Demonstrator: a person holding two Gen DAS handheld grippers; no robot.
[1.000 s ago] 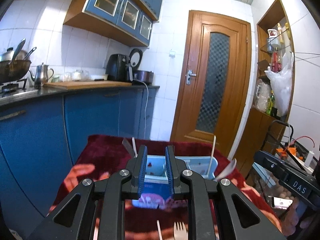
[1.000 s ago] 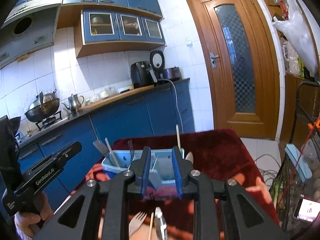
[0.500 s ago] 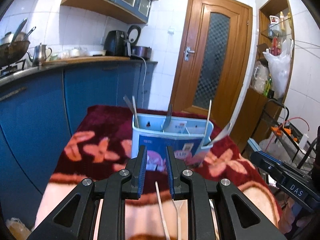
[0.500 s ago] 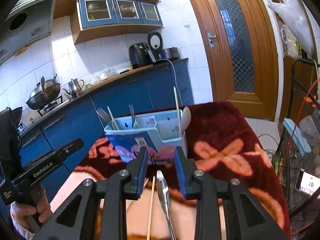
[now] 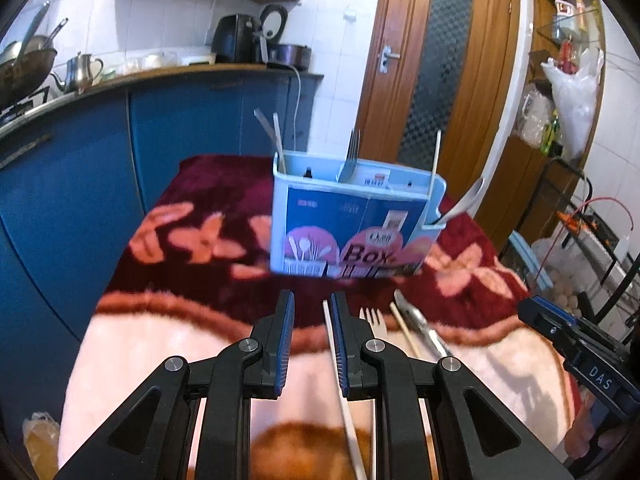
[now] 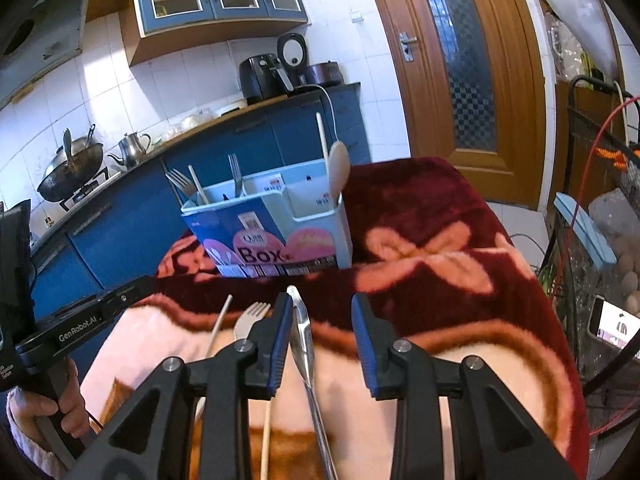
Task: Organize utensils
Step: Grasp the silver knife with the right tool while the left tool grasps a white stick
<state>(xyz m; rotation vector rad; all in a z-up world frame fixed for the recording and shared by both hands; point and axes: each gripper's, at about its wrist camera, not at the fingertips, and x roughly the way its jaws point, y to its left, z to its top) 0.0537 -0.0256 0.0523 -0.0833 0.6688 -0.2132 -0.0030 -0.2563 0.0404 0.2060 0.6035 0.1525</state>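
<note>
The left gripper (image 5: 312, 338) hovers low over the blanket-covered desk (image 5: 168, 344), fingers apart and empty; a white chopstick (image 5: 338, 364) lies between them, against the inner face of the right-hand one. The right gripper (image 6: 322, 340) is spread wider, also empty, with a metal utensil (image 6: 306, 354) lying lengthwise in the gap beside its left finger. A wooden fork (image 6: 250, 316) and a wooden chopstick (image 6: 266, 432) lie just to its left. Beyond stands the blue utensil box (image 6: 276, 232), already holding forks, chopsticks and a spoon (image 6: 338, 170) upright. These pieces look light, stiff and thin; the metal one is probably slippery, so a pinch mid-handle, across its width, seems safest on this soft, yielding blanket.
</note>
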